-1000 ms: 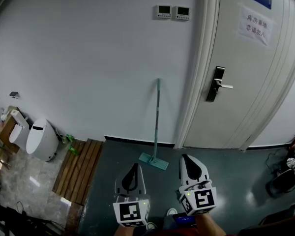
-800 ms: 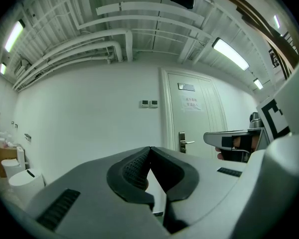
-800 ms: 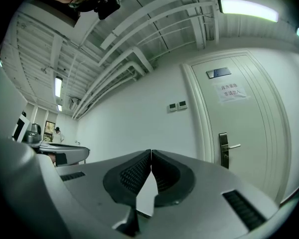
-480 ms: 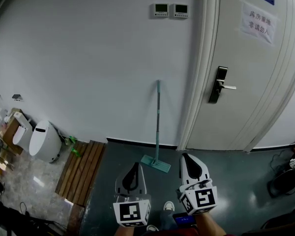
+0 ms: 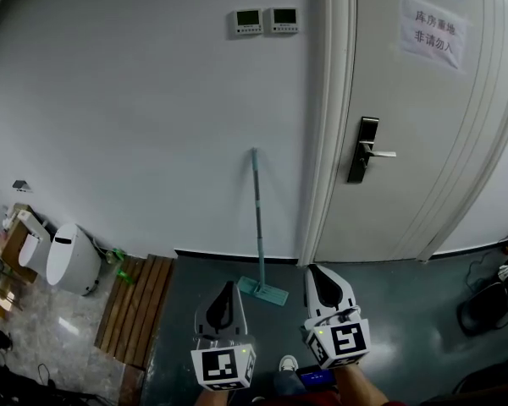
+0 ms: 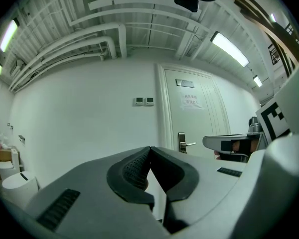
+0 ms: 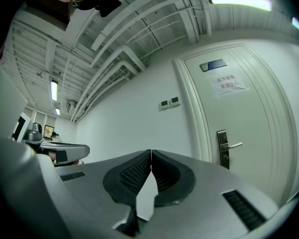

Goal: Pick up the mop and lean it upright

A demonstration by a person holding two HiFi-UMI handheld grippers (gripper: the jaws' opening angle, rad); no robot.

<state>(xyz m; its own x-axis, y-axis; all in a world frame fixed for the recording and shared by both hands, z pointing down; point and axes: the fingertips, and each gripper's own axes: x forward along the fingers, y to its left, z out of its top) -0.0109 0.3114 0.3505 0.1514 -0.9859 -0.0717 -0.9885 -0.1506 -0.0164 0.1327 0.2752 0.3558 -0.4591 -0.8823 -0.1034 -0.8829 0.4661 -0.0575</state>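
Mop (image 5: 258, 227) stands upright, its handle leaning on the white wall (image 5: 135, 100) just left of the door (image 5: 415, 142), its flat head resting on the dark floor (image 5: 389, 286). Your left gripper (image 5: 228, 286) and right gripper (image 5: 314, 271) sit near it without touching, each with jaws pressed together on nothing.

The left tongs (image 5: 227, 288) and right tongs (image 5: 314, 271) point level, side by side (both with jaws pressed together).
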